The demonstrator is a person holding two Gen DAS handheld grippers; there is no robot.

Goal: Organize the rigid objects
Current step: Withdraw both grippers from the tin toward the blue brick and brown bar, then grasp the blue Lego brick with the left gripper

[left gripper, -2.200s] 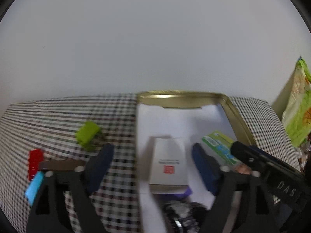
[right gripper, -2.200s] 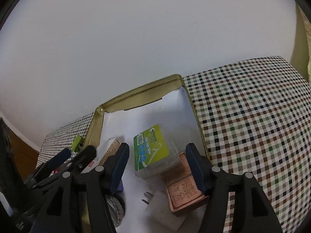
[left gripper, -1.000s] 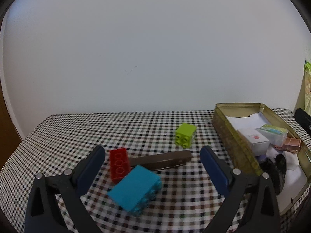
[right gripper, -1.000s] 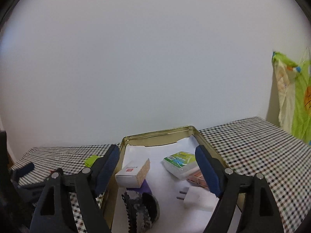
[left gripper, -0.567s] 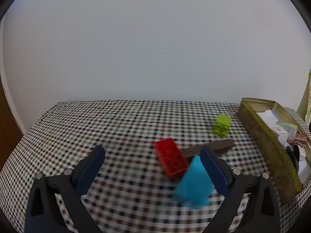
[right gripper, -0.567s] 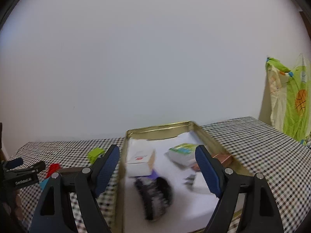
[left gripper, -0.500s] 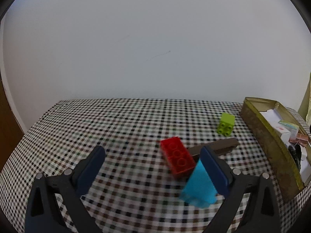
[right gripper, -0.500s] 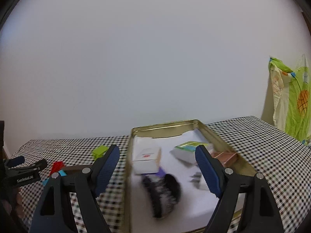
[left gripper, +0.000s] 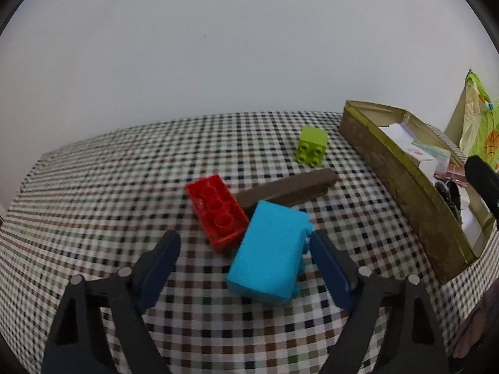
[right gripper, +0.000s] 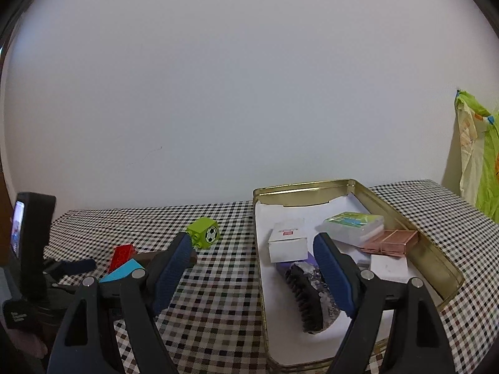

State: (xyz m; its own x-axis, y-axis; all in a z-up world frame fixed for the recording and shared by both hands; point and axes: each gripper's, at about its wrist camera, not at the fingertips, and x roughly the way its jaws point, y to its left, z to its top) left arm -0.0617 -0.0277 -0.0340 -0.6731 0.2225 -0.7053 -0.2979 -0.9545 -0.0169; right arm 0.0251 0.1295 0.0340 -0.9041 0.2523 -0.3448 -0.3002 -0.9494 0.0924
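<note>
A blue brick (left gripper: 269, 257) lies on the checked tablecloth, touching a red brick (left gripper: 215, 212) and a brown bar (left gripper: 288, 188). A lime green brick (left gripper: 312, 146) sits farther back. My left gripper (left gripper: 244, 257) is open, its fingers on either side of the blue brick, not closed on it. A gold tin (right gripper: 436, 260) holds a white box (right gripper: 287, 244), a green-labelled clear case (right gripper: 354, 226), a copper box (right gripper: 391, 241), a black brush (right gripper: 310, 296) and a white plug (right gripper: 388, 263). My right gripper (right gripper: 254, 257) is open and empty above the tin's left edge.
The tin (left gripper: 402, 184) stands at the right of the table in the left wrist view. A green and yellow bag (right gripper: 480, 152) hangs at the far right. A white wall runs behind the table. The left gripper's body (right gripper: 31, 249) shows at the left.
My left gripper has moved from over the tin to the bricks and come close, straddling the blue brick. My right gripper has pulled back and up from the tin.
</note>
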